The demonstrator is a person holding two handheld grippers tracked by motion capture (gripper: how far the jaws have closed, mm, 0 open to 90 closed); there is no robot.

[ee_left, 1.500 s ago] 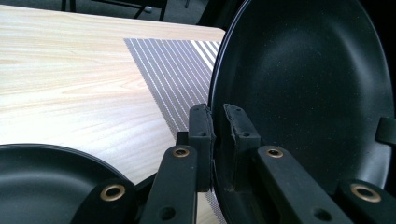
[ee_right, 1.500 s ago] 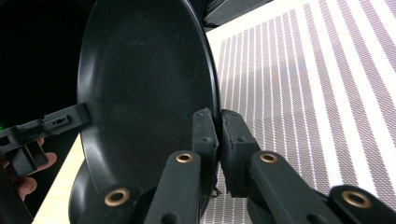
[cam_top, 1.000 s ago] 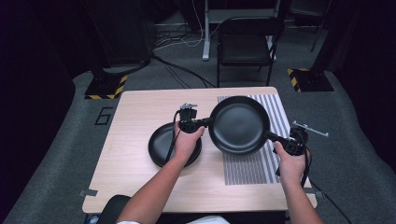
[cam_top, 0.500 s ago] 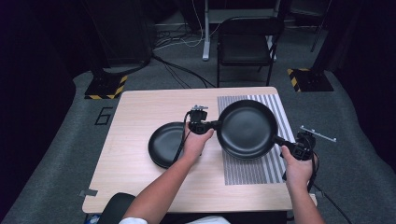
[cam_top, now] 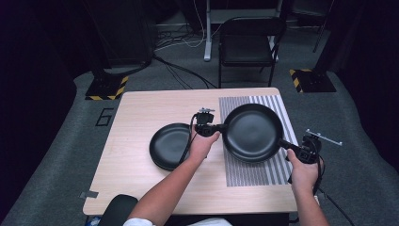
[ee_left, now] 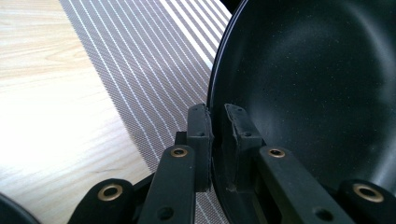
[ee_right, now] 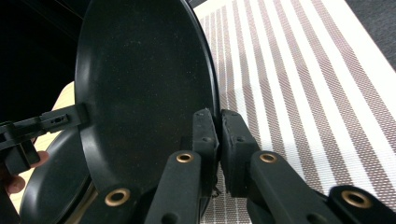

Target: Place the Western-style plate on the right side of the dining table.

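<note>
You hold the pan [cam_top: 253,133] between your two grippers, just above the striped mat [cam_top: 277,106] on the desk [cam_top: 141,106]. Your left gripper [cam_top: 217,127] is closed tight on the pan's rim. Your right gripper [cam_top: 288,145] looks closed on the far side, near the handle. The pan is hard and stiff, and likely heavy. Its dark skin looks smooth, so it may slip. Keep both grips on the thin rim, on opposite sides, so it stays flat. A plate [cam_top: 170,145] lies just behind your left gripper.
</note>
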